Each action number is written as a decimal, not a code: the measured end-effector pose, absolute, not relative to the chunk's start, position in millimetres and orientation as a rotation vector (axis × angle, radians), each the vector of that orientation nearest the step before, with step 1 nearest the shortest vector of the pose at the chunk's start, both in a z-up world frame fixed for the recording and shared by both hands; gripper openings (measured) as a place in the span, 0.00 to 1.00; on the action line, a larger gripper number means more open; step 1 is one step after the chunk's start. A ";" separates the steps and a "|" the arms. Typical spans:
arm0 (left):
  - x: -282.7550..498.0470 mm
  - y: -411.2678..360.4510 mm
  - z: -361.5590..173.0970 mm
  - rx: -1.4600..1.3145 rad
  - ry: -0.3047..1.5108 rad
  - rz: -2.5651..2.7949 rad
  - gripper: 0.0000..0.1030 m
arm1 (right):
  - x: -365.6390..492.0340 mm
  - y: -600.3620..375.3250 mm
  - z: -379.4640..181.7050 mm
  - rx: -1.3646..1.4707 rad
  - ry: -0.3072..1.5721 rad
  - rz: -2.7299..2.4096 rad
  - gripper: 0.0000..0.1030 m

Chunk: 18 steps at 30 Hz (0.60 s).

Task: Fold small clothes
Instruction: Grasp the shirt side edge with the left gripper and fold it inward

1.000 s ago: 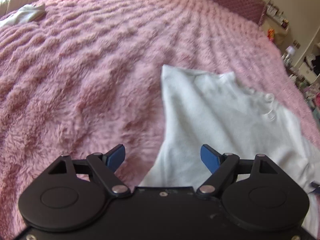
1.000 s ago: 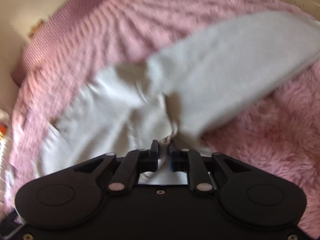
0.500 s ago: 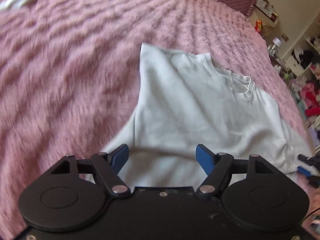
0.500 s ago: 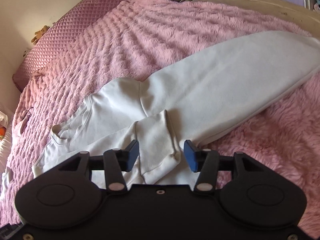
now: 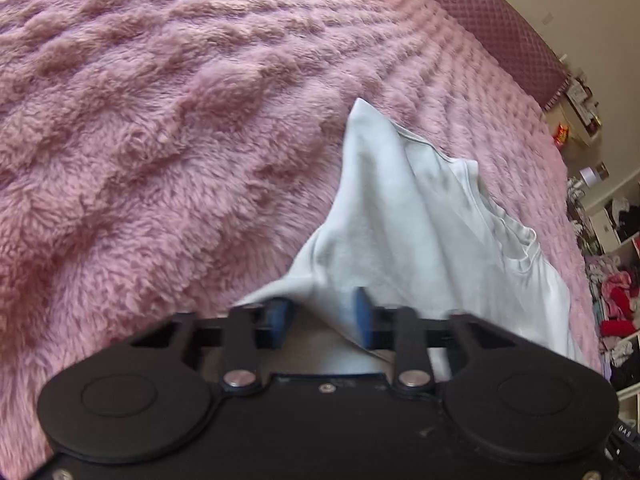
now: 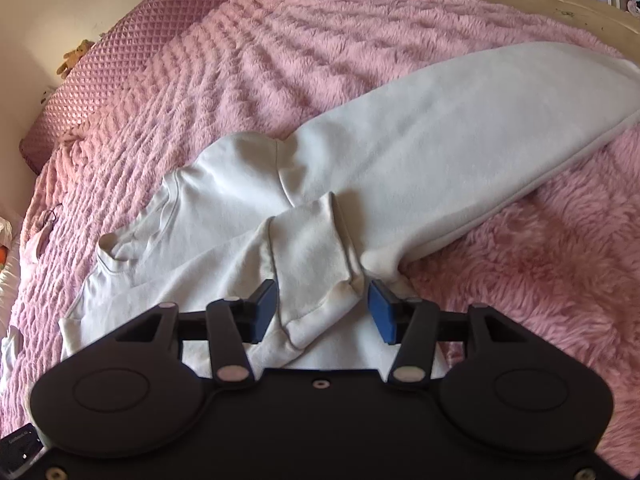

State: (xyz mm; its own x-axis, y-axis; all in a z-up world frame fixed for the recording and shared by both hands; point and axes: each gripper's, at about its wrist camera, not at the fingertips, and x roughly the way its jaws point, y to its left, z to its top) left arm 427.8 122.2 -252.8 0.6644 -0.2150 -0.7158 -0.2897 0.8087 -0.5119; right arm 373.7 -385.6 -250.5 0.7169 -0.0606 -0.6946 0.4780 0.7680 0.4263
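We see a soft, light white top point(image 6: 400, 152) on a fluffy pink bed point(image 5: 160, 140). Our left gripper point(image 5: 320, 314) jaws have just closed, pinching its edge; the right gripper point(image 6: 322, 308) jaws have opened half-wide around the cuff point(image 6: 316, 304).

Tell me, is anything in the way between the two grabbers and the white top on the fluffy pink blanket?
Nothing visible. The left gripper has just been closing, with a fold of the white top between its pads. The right gripper has just opened, its sleeve cuff lying loose between the pads.
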 end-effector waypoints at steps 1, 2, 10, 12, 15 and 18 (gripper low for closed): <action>424.9 124.3 -252.6 -0.656 0.847 0.066 0.07 | 373.8 -384.7 -251.7 0.634 0.720 -0.324 0.49; 419.4 127.8 -251.9 -0.674 0.827 0.089 0.06 | 373.8 -384.3 -252.6 0.636 0.725 -0.324 0.49; 391.2 151.5 -244.6 -0.833 0.695 0.176 0.10 | 375.5 -378.4 -253.4 0.623 0.741 -0.308 0.51; 395.4 157.1 -261.3 -0.847 0.744 0.204 0.12 | 376.0 -377.8 -254.4 0.620 0.750 -0.307 0.51; 399.5 165.4 -279.2 -0.949 0.811 0.202 0.13 | 374.3 -377.9 -253.7 0.602 0.753 -0.306 0.51; 393.7 166.7 -259.9 -0.904 0.823 0.189 0.19 | 369.5 -381.5 -250.3 0.591 0.739 -0.307 0.51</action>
State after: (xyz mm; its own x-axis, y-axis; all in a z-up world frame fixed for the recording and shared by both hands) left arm 393.7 166.7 -259.9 0.6867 -0.1826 -0.7036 -0.4713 0.6251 -0.6222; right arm 369.5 -381.5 -250.3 0.7057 -0.0581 -0.7061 0.4594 0.7962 0.3937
